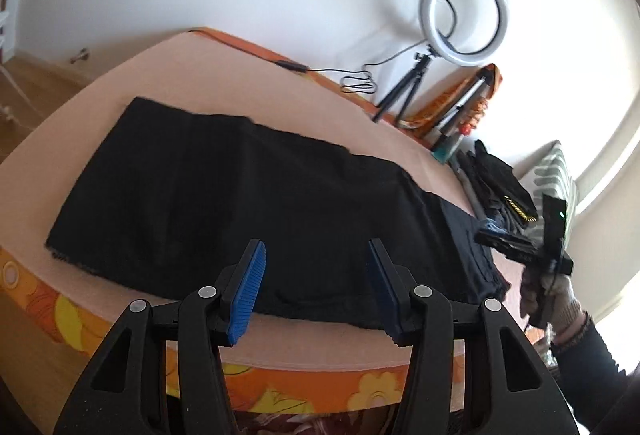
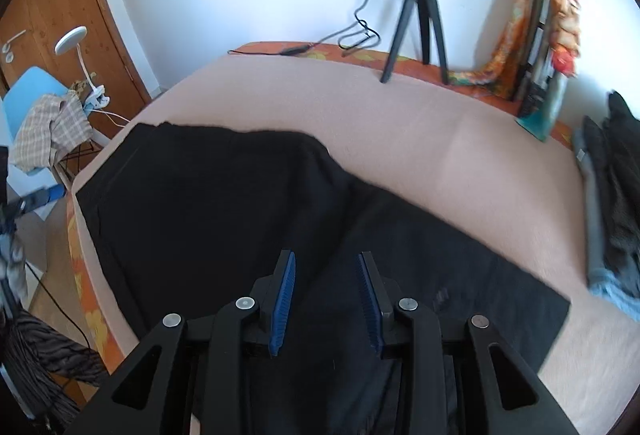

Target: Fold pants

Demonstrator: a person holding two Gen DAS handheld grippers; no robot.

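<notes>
Black pants (image 1: 248,203) lie flat and lengthwise on a pink-covered table (image 1: 168,63). In the right wrist view the pants (image 2: 224,203) fill the near middle, one end toward the left table edge. My left gripper (image 1: 316,255) is open and empty, hovering over the near edge of the pants. My right gripper (image 2: 326,267) is open and empty, just above the pants. The right gripper also shows in the left wrist view (image 1: 520,243), held in a gloved hand at the pants' right end.
A ring light on a tripod (image 1: 460,15) stands at the table's back; it also shows in the right wrist view (image 2: 420,7). A pile of dark clothes (image 1: 496,183) lies at the right. A chair with checked cloth (image 2: 44,123) stands left. An orange floral cloth (image 1: 280,387) covers the table's front edge.
</notes>
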